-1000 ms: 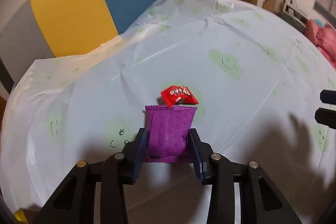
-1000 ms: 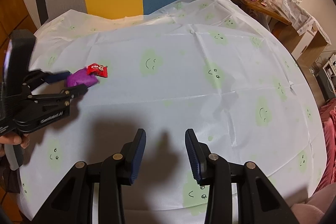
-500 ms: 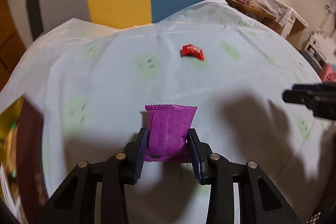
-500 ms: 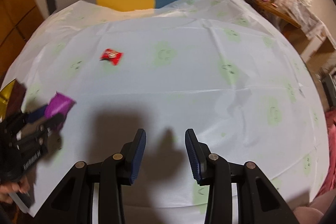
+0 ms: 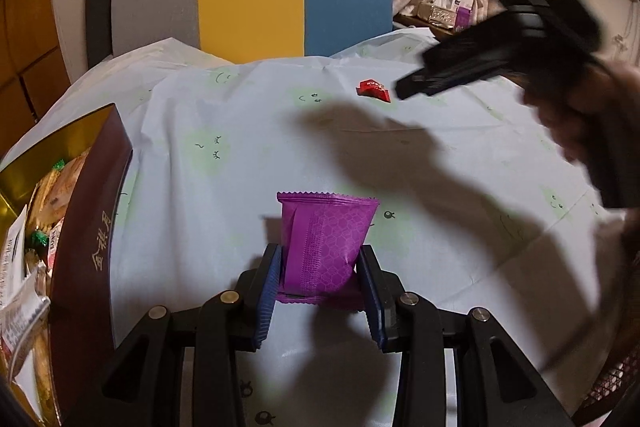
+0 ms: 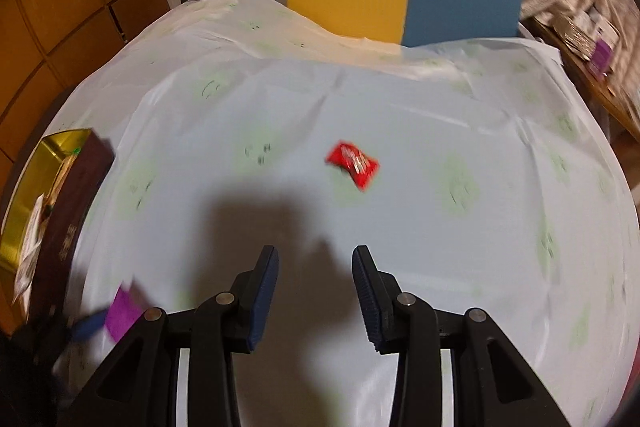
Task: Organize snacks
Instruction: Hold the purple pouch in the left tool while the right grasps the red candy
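Purple crinkly foil snack packet (image 5: 326, 247) stands upright in the left claw (image 5: 320, 281), pinched at its lower half above the tabletop (image 5: 240, 163) under a pale smiley-print cloth. It looks light, soft and slippery, so a hold across the flat body suits it. A small red wrapped candy (image 6: 353, 165) lies alone mid-cloth, ahead of the right claw (image 6: 316, 291), whose jaws stand partly apart and empty. The maroon-and-gold snack box (image 5: 86, 227) sits left; nothing blocks either path.

Black hand-held gripper (image 5: 320, 263), blue pads (image 5: 267, 291)
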A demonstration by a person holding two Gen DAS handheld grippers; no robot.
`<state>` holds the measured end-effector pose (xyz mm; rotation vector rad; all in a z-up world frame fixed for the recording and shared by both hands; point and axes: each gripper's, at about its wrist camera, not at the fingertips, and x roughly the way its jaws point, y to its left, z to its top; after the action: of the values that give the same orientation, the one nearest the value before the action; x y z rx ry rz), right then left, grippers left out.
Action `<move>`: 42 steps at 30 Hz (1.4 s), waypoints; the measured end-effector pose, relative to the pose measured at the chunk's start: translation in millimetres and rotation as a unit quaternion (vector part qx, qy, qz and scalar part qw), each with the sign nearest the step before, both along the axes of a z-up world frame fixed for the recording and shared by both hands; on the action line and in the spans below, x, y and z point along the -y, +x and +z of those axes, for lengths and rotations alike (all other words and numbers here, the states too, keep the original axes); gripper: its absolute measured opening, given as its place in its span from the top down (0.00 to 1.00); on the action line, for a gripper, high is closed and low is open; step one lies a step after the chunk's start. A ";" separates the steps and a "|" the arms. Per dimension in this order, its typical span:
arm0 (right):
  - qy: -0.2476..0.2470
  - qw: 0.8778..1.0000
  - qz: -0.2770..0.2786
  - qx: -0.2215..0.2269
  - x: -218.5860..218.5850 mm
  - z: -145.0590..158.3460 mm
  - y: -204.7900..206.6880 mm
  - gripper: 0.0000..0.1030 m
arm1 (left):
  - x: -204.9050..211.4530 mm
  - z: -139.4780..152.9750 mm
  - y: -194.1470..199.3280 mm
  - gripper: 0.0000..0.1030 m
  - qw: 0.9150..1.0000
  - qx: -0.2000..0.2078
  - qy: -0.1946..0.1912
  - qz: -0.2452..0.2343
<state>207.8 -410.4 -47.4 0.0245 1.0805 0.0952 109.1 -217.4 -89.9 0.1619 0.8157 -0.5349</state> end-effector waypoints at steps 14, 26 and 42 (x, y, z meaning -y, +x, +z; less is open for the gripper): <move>-0.054 0.997 0.048 -0.022 2.2 -26.1 75.0 0.62 | -10.1 -4.6 0.4 0.61 0.999 -0.003 -0.033 -0.002; -0.069 0.995 0.063 -0.046 3.3 -44.0 84.1 0.82 | -11.8 -9.1 2.5 0.59 0.999 -0.005 -0.033 -0.002; -0.079 0.990 0.033 -0.112 8.7 -43.4 -49.0 0.83 | -8.2 -10.9 -0.9 0.59 1.000 0.008 -0.023 0.000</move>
<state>158.8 -419.1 -90.8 -0.1464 1.3102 0.0673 108.2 -209.2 -100.7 0.1244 0.7883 -0.5517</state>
